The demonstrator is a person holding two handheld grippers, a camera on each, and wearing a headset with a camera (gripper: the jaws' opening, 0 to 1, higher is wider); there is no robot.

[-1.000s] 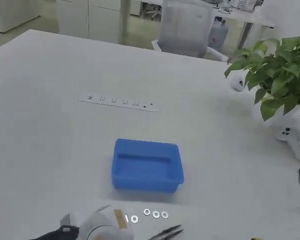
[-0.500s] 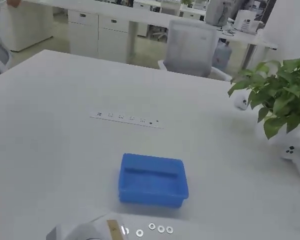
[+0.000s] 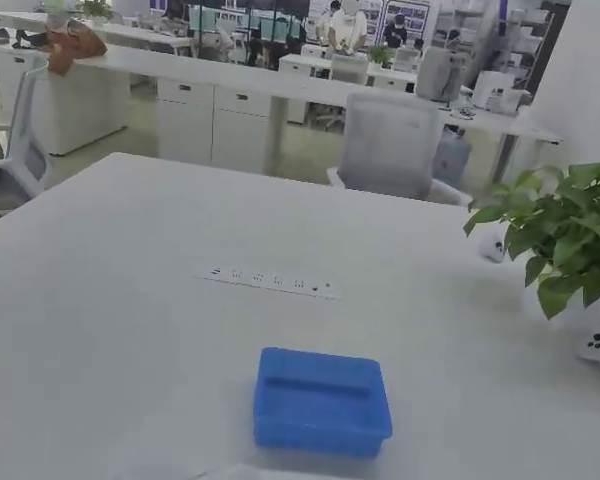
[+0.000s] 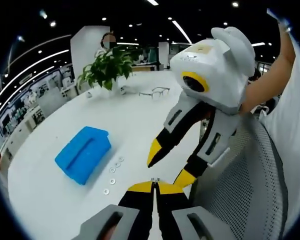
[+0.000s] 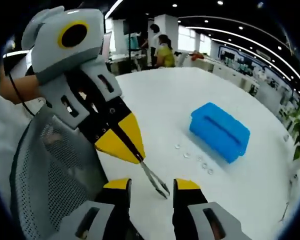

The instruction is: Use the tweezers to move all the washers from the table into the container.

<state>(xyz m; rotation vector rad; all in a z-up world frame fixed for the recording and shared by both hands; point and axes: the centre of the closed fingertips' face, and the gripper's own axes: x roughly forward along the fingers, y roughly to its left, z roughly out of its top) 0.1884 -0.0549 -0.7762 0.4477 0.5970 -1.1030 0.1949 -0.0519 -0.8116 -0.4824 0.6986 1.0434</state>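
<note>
The blue container (image 3: 322, 400) stands open-topped on the white table (image 3: 130, 300). In the left gripper view it (image 4: 82, 154) has several washers (image 4: 112, 172) lying in a row beside it on the table. My left gripper (image 4: 154, 186) is shut on thin metal tweezers (image 5: 155, 181), whose tips point out between the open jaws of my right gripper (image 5: 152, 186). The left gripper (image 5: 139, 159) and the right gripper (image 4: 167, 170) hover close together over the table's near edge, well short of the washers (image 5: 192, 156) and the container (image 5: 220, 131).
A grey mesh chair back (image 5: 50, 170) sits right by both grippers. A power strip (image 3: 270, 282) lies beyond the container. A potted plant (image 3: 555, 230) and a pair of glasses (image 4: 155, 91) are at the table's right side. An office chair (image 3: 390, 145) stands at the far edge.
The head view has tilted up, so the container sits lower in it and the washers and tweezers have left its bottom edge. Nothing on the table has visibly moved.
</note>
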